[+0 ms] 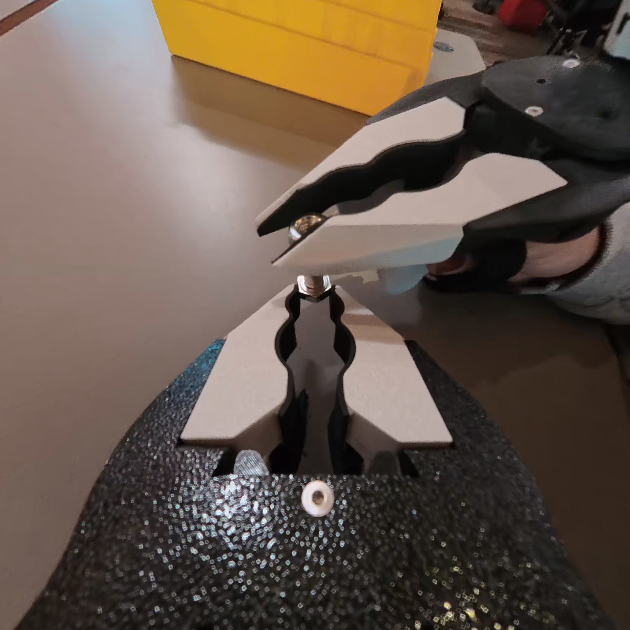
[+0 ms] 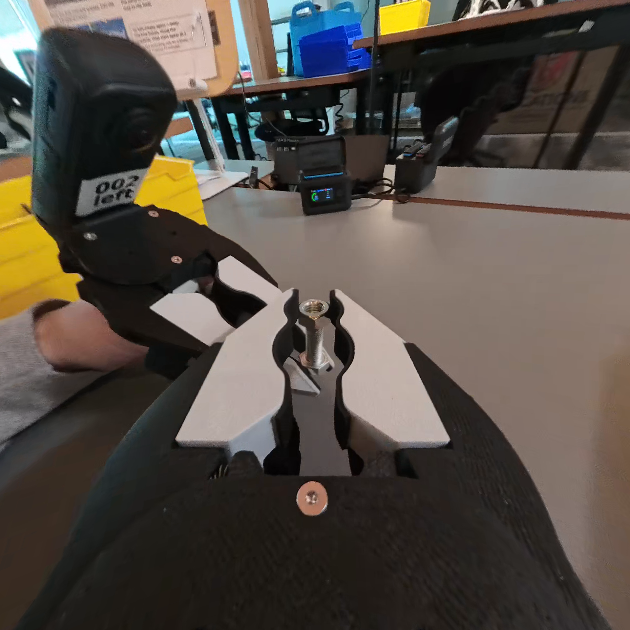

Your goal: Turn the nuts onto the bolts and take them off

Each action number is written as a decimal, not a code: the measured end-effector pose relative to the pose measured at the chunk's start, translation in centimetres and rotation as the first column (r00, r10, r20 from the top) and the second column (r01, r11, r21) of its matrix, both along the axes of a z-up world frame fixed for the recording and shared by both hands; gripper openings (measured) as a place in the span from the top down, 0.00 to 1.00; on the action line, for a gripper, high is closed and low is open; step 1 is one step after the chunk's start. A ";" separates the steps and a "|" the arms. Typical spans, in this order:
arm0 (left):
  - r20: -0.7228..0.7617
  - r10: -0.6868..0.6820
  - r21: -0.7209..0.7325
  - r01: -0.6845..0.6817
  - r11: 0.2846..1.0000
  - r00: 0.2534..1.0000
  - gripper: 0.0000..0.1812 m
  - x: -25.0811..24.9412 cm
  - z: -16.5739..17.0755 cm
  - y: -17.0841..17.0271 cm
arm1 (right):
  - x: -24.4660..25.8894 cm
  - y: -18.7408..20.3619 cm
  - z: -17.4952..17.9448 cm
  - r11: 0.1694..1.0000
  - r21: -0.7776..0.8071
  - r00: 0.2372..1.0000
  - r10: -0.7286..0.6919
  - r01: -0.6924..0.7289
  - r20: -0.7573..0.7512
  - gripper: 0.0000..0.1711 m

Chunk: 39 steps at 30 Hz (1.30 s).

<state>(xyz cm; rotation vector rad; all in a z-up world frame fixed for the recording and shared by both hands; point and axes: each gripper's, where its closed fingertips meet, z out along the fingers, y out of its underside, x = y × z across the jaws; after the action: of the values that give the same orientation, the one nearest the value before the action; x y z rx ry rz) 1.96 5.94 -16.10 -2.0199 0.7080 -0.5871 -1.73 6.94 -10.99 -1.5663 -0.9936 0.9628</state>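
Note:
A steel bolt [image 2: 313, 341] stands upright above the grey table [image 1: 102, 204], held between both grippers. My left gripper [image 1: 313, 291] is shut on the bolt's hex head [image 1: 313, 286] at the lower end. My right gripper [image 2: 312, 296] is shut on a steel nut [image 2: 313, 308] at the top of the thread. In the left wrist view the right gripper [image 1: 269, 243] reaches in from the right, with the shiny nut [image 1: 305, 225] between its tips. In the right wrist view the left gripper's white fingers [image 2: 194, 317] reach in from the left, under my right fingers.
A yellow bin [image 1: 296, 44] stands at the back of the table and also shows in the right wrist view [image 2: 20, 245]. A black device with a small screen [image 2: 325, 194] and cables sits farther back. A person's hand [image 1: 562, 259] holds the right gripper. The gap from one gripper's tips to the other's is roughly 6 cm.

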 end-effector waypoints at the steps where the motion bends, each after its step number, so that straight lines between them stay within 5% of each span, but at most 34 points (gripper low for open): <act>1: 0.012 -0.002 0.005 0.002 1.000 1.000 0.92 0.0 0.2 0.0 | 0.0 0.0 -0.1 1.000 0.022 1.000 -0.001 0.001 0.014 0.90; 12: 0.033 -0.020 0.001 0.020 1.000 0.999 0.92 0.2 0.4 -0.2 | -0.2 -1.3 0.6 0.981 0.112 0.987 0.158 -0.156 -0.010 0.71; 30: 0.054 0.049 0.005 -0.050 0.999 0.997 0.92 -1.3 0.7 0.4 | -0.3 -1.1 0.1 0.977 0.144 0.988 0.153 -0.157 0.037 0.79; 39: 0.062 0.216 0.012 -0.217 0.976 0.974 0.92 -3.7 0.8 1.8 | -0.2 2.0 -2.0 0.990 -0.129 0.995 0.062 -0.052 0.077 0.83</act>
<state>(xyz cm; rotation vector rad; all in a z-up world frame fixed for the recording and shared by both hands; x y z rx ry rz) -1.72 7.72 -15.31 -2.0210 0.4474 -0.5081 -1.94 8.97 -13.03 -1.7016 -1.0557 1.0266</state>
